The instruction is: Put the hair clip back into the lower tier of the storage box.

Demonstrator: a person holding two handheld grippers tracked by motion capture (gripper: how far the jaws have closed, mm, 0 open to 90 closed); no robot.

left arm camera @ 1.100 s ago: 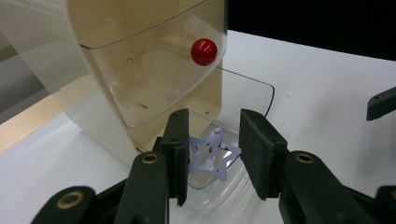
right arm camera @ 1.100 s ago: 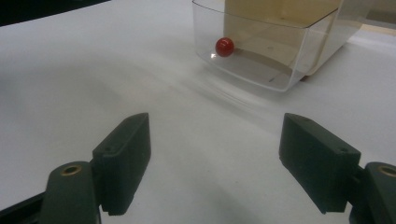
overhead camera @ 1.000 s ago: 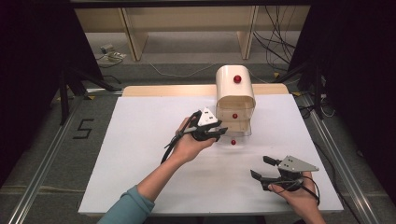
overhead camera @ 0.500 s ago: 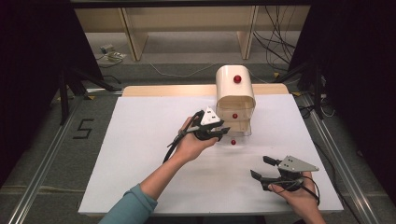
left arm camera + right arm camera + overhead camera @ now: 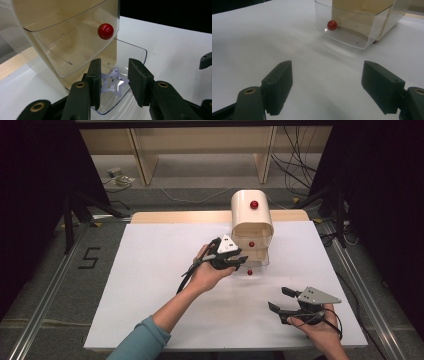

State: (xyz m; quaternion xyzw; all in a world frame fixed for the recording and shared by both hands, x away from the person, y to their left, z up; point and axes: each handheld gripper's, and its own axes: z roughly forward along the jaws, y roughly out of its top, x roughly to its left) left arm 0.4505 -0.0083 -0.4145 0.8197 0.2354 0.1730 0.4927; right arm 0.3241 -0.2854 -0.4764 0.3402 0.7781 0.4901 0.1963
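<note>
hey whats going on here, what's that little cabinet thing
A person holds a tool in each hand at a white table. The left tool is over the pulled-out bottom drawer of a small cream drawer unit with red knobs. Seen between its parted jaws is a pale purple star-shaped piece; whether the jaws grip it or it lies in the drawer is unclear. The right tool hangs open over bare table, near the front edge.

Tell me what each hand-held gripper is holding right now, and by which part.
The left hand-held gripper has a pale lilac star-shaped clip between its jaws above the pulled-out clear plastic drawer; whether they grip it cannot be told. The right hand-held gripper holds nothing.
</note>
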